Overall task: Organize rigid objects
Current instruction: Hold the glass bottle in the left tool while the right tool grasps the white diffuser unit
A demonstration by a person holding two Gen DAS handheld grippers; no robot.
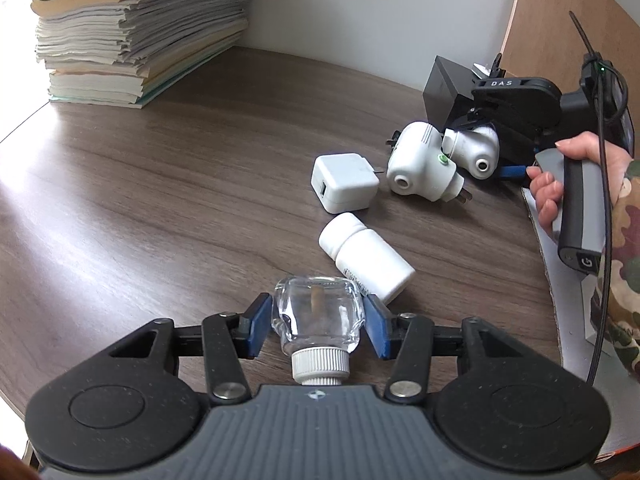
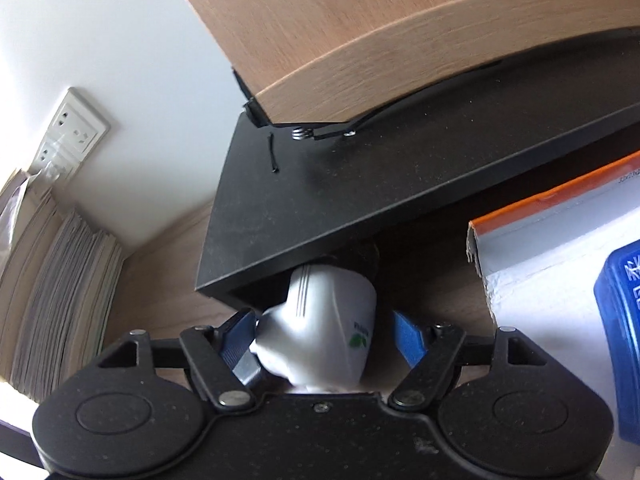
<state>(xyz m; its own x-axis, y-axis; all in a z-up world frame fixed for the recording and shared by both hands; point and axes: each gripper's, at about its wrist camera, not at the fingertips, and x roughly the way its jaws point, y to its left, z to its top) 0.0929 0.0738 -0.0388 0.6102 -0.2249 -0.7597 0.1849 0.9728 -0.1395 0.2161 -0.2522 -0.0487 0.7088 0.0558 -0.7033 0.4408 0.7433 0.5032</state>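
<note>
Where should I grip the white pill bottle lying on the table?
Grip the white pill bottle across its round body, mid-length, coming from above. It lies on its side, cap toward the white USB charger, so the fingers should straddle it crosswise; its base lies close to the glass bottle.

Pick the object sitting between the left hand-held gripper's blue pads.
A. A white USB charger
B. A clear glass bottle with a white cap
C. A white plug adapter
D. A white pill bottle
B: the clear glass bottle sits between the left hand-held gripper pads, cap toward the camera.

Stack of papers [image 1: 132, 28] on wooden desk [image 1: 160, 184], wall sockets [image 2: 72, 128], black shelf [image 2: 360, 184], orange-edged white box [image 2: 560, 240]
</note>
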